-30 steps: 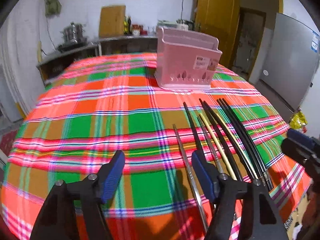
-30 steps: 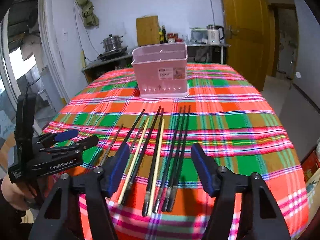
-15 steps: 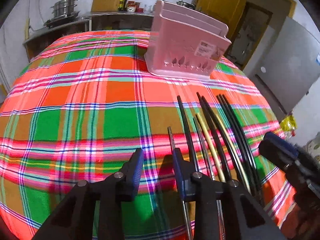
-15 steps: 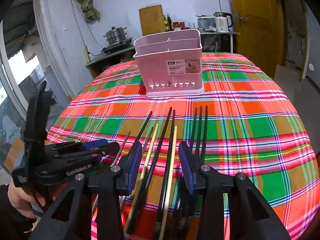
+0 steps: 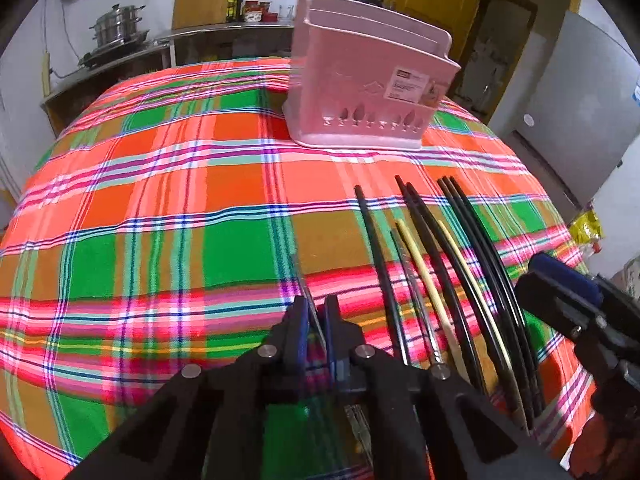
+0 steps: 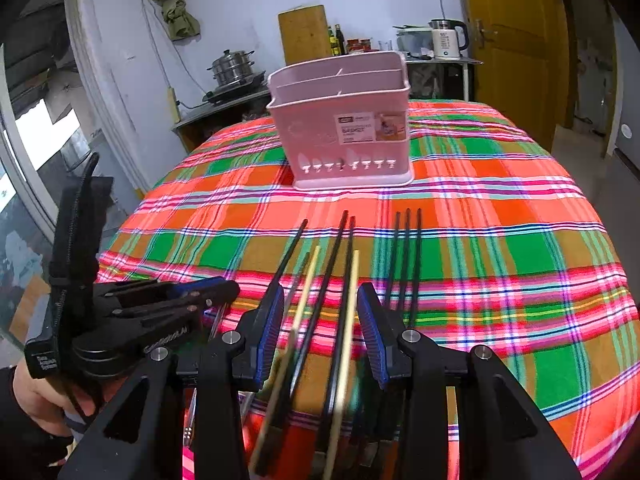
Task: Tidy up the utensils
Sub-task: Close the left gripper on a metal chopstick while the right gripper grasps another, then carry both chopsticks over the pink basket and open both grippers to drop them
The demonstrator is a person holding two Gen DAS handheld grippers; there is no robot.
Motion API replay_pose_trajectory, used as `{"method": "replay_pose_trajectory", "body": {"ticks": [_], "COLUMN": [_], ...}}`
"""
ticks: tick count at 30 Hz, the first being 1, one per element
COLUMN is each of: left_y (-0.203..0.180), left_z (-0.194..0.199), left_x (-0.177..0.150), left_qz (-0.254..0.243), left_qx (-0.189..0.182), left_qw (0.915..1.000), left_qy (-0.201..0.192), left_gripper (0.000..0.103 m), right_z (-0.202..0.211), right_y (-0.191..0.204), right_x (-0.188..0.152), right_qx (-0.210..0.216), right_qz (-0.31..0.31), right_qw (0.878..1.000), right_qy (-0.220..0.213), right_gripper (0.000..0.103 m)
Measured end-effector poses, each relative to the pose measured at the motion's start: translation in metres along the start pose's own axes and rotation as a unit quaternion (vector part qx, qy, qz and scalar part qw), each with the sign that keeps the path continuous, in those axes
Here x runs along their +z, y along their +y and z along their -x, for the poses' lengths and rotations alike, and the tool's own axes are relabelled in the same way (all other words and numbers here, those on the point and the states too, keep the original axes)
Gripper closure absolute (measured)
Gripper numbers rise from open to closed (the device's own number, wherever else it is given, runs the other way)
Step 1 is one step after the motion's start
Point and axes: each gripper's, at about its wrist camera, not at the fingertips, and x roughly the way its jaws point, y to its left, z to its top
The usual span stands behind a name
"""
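Several chopsticks, black (image 5: 378, 248) and pale wooden (image 5: 422, 268), lie side by side on the plaid tablecloth (image 5: 160, 216). A pink utensil basket (image 5: 368, 100) stands behind them; it also shows in the right wrist view (image 6: 344, 128). My left gripper (image 5: 314, 320) is shut on the leftmost thin metal chopstick (image 5: 306, 292), low over the cloth. My right gripper (image 6: 320, 320) is open and straddles several chopsticks (image 6: 336, 264). The left gripper (image 6: 216, 292) shows at the left of the right wrist view.
A counter (image 5: 120, 68) with a steel pot (image 5: 118, 28), bottles and a wooden board stands behind the table. A yellow door (image 6: 516, 40) and a kettle (image 6: 446, 38) are at the back right. A grey fridge (image 5: 576, 120) stands right. The table edge runs close below the grippers.
My left gripper has closed from wide open onto the leftmost chopstick and moved forward and down. My right gripper has moved in low over the chopsticks, narrowed its jaws at first, then widened them a little.
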Motion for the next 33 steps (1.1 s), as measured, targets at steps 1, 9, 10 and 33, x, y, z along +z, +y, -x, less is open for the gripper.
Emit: {"method": "replay_pose_trajectory", "body": {"ticks": [1, 9, 10, 33], "left_y": [0.004, 0.039, 0.042, 0.051], "left_z": [0.0, 0.005, 0.006, -0.01], "left_x": [0.0, 0.002, 0.001, 0.03], "left_qz": [0.004, 0.032, 0.036, 0.018], "left_qx": [0.003, 0.007, 0.005, -0.007], "left_qw": [1.0, 0.9995, 0.9993, 0.9987], "left_qy": [-0.001, -0.001, -0.001, 0.048], "left_gripper": [0.097, 0.098, 0.098, 0.098], "right_z": [-0.003, -0.049, -0.053, -0.097], "right_y": [0.003, 0.019, 0.02, 0.019], "right_x": [0.001, 0.007, 0.007, 0.035], "right_qx": [0.003, 0.02, 0.021, -0.024], "right_qz": [0.002, 0.004, 0.004, -0.001], "right_qw": [1.0, 0.997, 0.997, 0.989], "right_qy": [0.004, 0.068, 0.073, 0.148], "right_gripper": [0.064, 0.084, 0.085, 0.098]}}
